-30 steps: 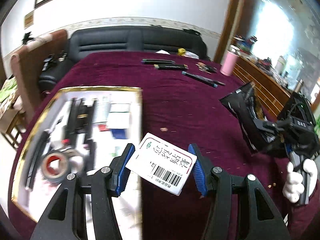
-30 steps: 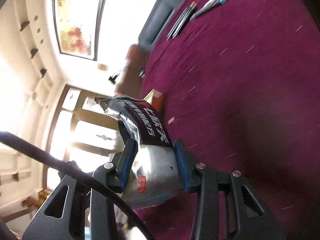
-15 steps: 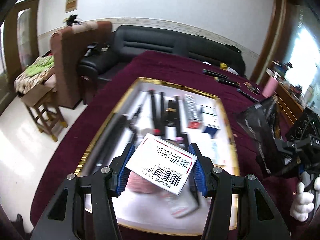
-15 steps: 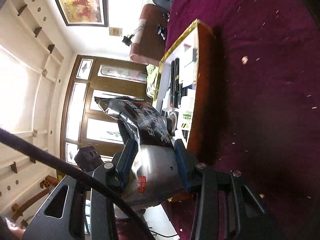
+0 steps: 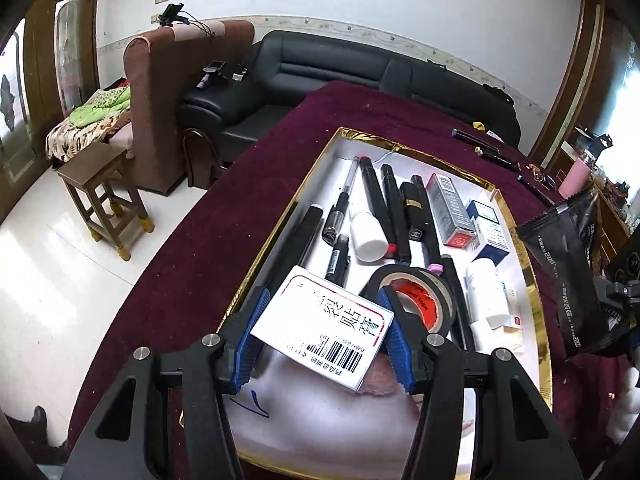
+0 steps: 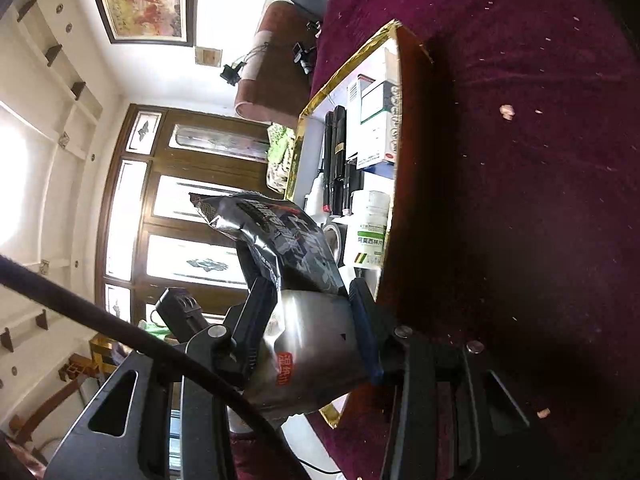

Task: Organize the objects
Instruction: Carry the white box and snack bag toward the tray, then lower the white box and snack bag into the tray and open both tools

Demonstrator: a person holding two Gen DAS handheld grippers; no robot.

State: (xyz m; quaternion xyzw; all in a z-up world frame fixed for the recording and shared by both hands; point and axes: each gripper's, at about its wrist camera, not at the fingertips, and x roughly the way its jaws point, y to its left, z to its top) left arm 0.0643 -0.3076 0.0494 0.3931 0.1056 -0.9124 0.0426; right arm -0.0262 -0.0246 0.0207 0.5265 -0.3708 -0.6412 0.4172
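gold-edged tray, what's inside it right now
In the gold-edged tray: dark pens, a tape roll, a white bottle and small boxes. The white carton in the left gripper covers the near part.

You are getting sharp, evenly lit frames; windows [image 6: 132, 216] at nine o'clock are blowing out, and fisheye bending is darkening every corner.

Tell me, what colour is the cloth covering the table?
Dark maroon tablecloth, clearest in the left wrist view.
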